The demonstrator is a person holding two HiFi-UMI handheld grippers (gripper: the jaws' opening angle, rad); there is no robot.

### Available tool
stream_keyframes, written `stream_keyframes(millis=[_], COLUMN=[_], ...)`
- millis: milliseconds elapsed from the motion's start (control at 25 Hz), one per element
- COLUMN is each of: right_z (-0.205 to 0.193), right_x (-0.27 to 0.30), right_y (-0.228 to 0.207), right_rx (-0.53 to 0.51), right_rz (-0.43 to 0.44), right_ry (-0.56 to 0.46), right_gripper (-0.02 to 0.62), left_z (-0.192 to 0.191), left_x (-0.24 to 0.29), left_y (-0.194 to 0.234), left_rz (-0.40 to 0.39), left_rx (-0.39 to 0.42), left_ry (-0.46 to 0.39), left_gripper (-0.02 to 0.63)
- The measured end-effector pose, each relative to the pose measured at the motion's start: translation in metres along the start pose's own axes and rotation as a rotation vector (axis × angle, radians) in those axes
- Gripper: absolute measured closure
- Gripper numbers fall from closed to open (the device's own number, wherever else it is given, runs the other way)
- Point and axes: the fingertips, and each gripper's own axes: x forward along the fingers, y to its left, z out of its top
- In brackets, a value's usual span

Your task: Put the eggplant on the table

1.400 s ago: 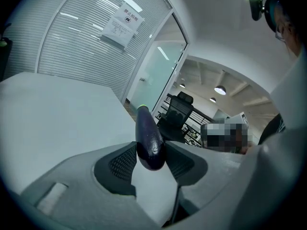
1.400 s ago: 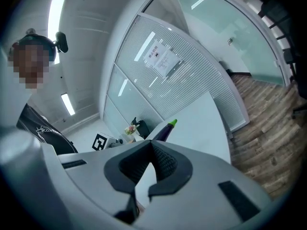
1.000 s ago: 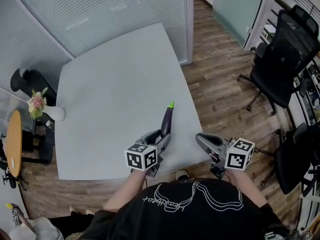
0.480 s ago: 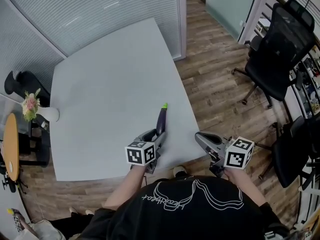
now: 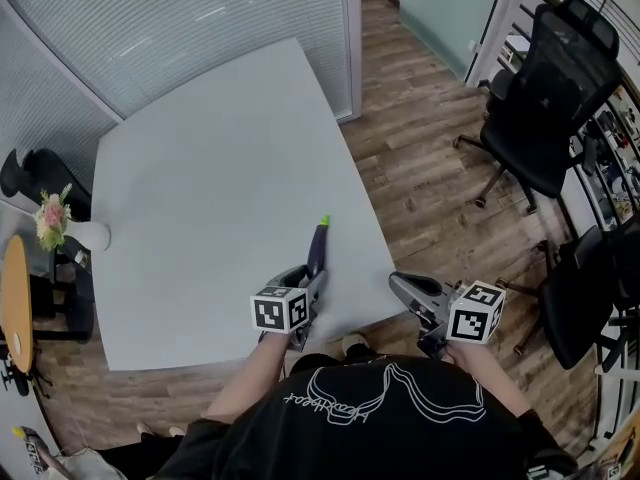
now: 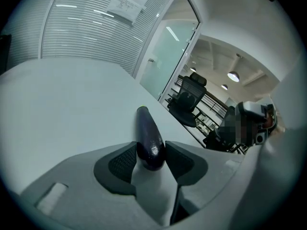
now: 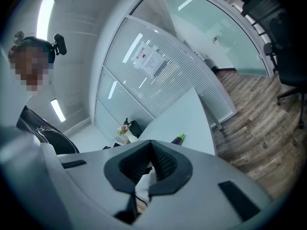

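Observation:
A dark purple eggplant [image 5: 317,250] with a green stem end points away from me over the near right part of the white table [image 5: 200,168]. My left gripper [image 5: 311,284] is shut on its thick end. In the left gripper view both pads press the eggplant [image 6: 149,140] from either side, between the left gripper's [image 6: 150,155] jaws. I cannot tell whether its far end touches the tabletop. My right gripper [image 5: 402,284] hovers off the table's near right corner, shut and holding nothing. Past the right gripper [image 7: 151,146], the eggplant's [image 7: 178,139] green tip shows.
A white vase with flowers [image 5: 72,230] stands at the table's left edge. Black office chairs [image 5: 545,108] stand on the wooden floor to the right. A glass partition with blinds [image 5: 180,18] runs behind the table. A round wooden table [image 5: 14,303] is at far left.
My left gripper has sunk toward the tabletop with the eggplant still in it. The right gripper has hardly moved.

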Motion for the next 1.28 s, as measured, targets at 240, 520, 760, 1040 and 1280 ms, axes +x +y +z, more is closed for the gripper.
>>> stream_keyframes(millis=[240,520,760,1040,1280], right_z=[-0.006,-0.011,-0.011,-0.004,0.002], right_x=[-0.006,-0.005,-0.008,-0.009,-0.006], right_y=[0.003,0.013,0.023,0.038,0.065], right_rx=[0.003,-0.014,-0.034,-0.067,-0.124], right_rz=[-0.009,-0.011,-0.009,0.003,0.062], right_ry=[-0.006,0.003,-0.011,-0.027,-0.032], right_gripper=[0.586,0.586,0.586,0.586,0.586], left_z=[-0.005,-0.003,0.003,0.020,0.041], left_x=[0.001,-0.005,-0.015,-0.047,-0.108], left_y=[-0.001,0.001,0.000,-0.024,-0.075], left_rz=[0.005,0.016,-0.003,-0.088,-0.243], left_rx=[-0.015,-0.010,0.011,0.004,0.052], left_ry=[0.003,-0.037,-0.074,-0.147,-0.231], left_gripper=[0.413,0.382,0.353,0.353,0.354])
